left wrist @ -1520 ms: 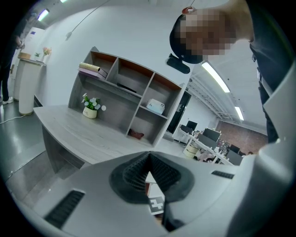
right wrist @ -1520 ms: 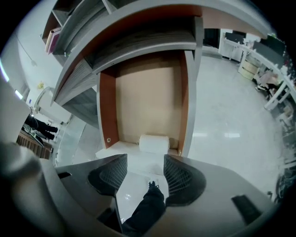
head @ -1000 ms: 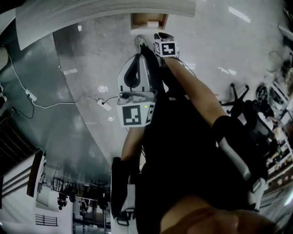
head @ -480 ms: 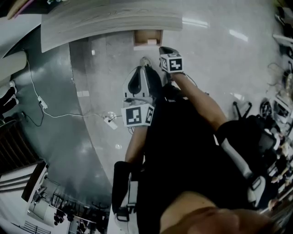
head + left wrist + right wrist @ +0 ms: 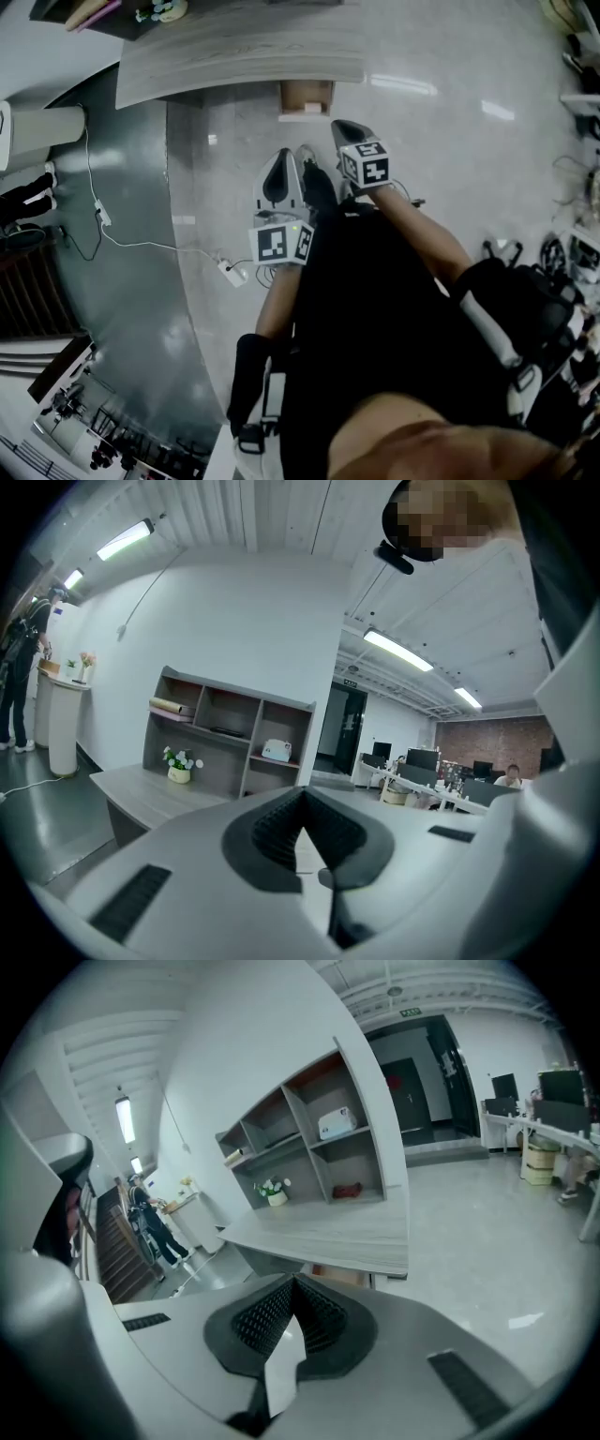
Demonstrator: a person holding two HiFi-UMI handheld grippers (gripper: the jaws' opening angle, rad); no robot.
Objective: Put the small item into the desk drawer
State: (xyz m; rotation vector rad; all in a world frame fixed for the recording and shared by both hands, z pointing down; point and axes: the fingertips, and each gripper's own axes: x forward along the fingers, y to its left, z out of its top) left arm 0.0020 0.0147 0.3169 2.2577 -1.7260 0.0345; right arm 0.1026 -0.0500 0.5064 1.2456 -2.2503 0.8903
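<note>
Both grippers are being held out in front of the person's body, above the pale floor [image 5: 450, 112], with their tips pointing toward the far desk [image 5: 244, 56]. The left gripper [image 5: 283, 157] is being held just left of the right gripper [image 5: 341, 131]. The two are near each other but apart, and the right one is reaching slightly farther.

In the left gripper view the jaws are being kept together, the ribbed pads meeting at their far tips with nothing between them. In the right gripper view the jaws are likewise being kept closed, tips touching, and nothing is being gripped.

The drawer [image 5: 307, 94] is being seen as a brown box standing out from under the near edge of the desk, straight beyond the grippers and apart from them. The small item is not being carried by either gripper. Whether it is lying in the drawer cannot be told, as the inside is too small and dim.

A shelf unit [image 5: 234, 728] is being seen behind the desk, with a flower pot [image 5: 178, 766] on the desk before it. A white power strip [image 5: 234, 274] is lying on the floor to the left.
</note>
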